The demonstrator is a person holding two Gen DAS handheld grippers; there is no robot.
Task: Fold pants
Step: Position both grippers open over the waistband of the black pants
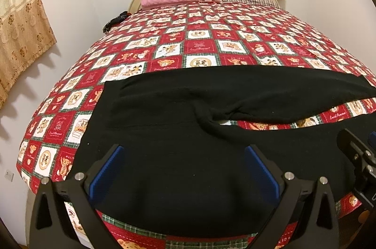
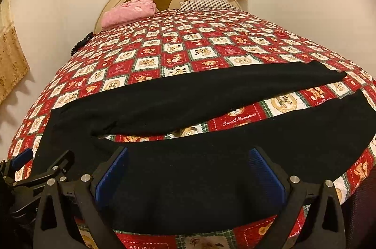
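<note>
Flat, matte black pants (image 1: 188, 108) cover patchwork quilt (image 1: 199, 42)

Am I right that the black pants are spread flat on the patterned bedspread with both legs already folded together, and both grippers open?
Not quite: the black pants lie with their legs apart, bedspread showing between them in the right wrist view. Both the left gripper and right gripper are open.
</note>
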